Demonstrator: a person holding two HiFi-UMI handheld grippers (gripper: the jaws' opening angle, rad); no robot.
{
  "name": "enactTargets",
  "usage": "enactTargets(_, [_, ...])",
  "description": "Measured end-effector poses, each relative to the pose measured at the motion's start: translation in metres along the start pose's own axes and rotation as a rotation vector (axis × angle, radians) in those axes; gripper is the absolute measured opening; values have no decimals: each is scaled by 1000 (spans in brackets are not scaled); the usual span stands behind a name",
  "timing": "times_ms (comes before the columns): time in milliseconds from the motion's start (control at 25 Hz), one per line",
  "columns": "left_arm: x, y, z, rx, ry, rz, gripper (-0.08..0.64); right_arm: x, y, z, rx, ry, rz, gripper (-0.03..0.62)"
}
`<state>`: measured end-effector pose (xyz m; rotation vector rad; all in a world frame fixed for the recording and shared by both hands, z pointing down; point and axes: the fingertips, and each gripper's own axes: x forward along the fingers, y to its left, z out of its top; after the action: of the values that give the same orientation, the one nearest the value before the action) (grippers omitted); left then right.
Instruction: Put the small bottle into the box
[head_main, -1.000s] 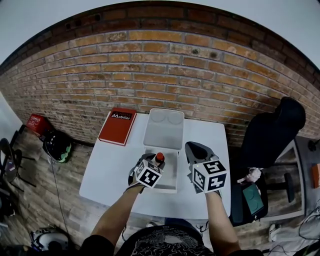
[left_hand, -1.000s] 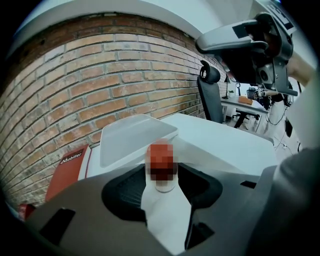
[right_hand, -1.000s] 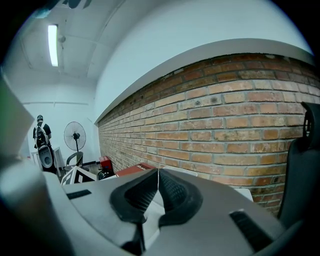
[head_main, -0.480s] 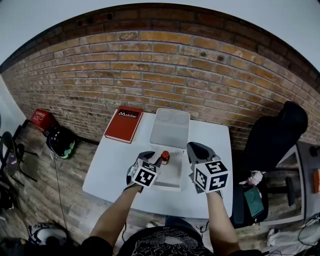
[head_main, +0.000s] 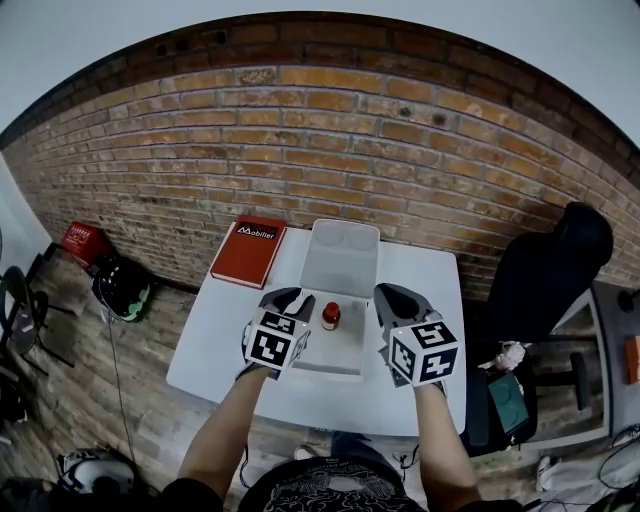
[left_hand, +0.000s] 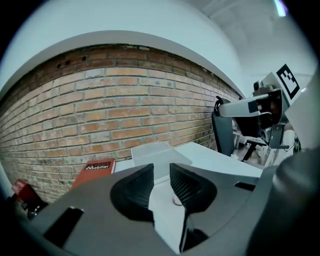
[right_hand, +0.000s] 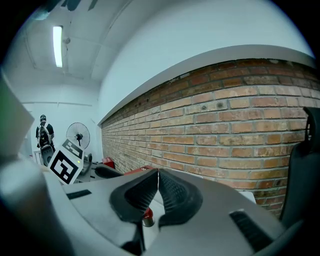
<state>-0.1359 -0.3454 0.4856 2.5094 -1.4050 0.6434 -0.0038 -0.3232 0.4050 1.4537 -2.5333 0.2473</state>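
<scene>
The small bottle (head_main: 330, 316), red-capped, stands upright in the clear box (head_main: 346, 352), whose open lid (head_main: 340, 256) stands up behind it. My left gripper (head_main: 291, 298) hangs just left of the box, apart from the bottle. Its jaws have just been closing with nothing between them, and a narrow gap remains in the left gripper view (left_hand: 161, 176). My right gripper (head_main: 391, 296) stays at the box's right side, shut and empty (right_hand: 158, 176). Past its jaws the bottle's red cap (right_hand: 147, 215) shows.
The white table (head_main: 225, 345) stands against a brick wall. A red book (head_main: 248, 250) lies at its back left. A black office chair (head_main: 545, 262) is to the right, and bags (head_main: 118, 288) lie on the floor at left.
My left gripper has drawn up and to the left, away from the bottle, and its jaws have narrowed. The bottle stays standing in the box. The right gripper has kept still.
</scene>
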Motion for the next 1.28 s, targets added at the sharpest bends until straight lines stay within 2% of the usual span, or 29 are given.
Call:
enactTargets(480, [-43, 22, 43, -11, -115, 89, 71, -14, -2, 12, -10, -34, -20, 21])
enactTargets(840, [-76, 42, 50, -98, -177, 145, 51, -23, -3, 19, -16, -53, -37, 21])
enactTargets(1280, [-85, 38, 44, -78, -171, 155, 40, -30, 0, 17, -12, -67, -41, 21])
